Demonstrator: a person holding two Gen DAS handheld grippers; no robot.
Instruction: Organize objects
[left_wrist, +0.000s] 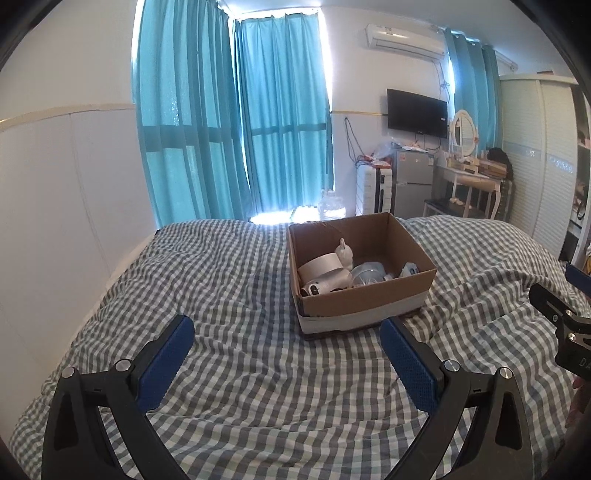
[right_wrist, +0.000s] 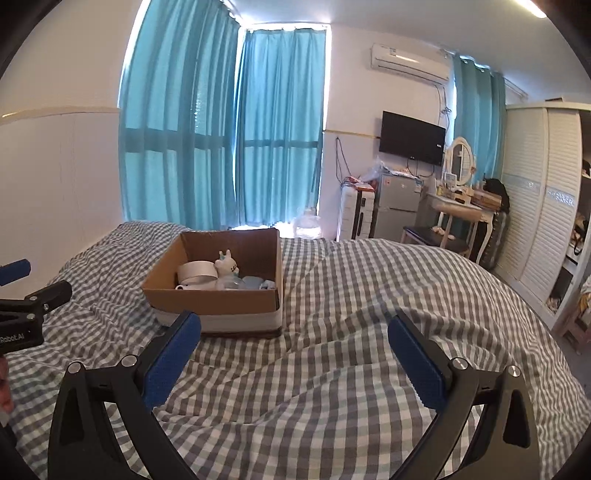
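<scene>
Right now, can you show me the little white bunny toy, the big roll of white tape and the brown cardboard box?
little white bunny toy (right_wrist: 226, 263), right wrist view, its face.
big roll of white tape (left_wrist: 320, 268), left wrist view, outer band.
brown cardboard box (right_wrist: 210, 297), right wrist view, front wall.

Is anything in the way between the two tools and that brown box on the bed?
Nothing visible. Only rumpled grey-and-white checked bedding lies between the open left tool, the open right tool and the brown cardboard box.
</scene>
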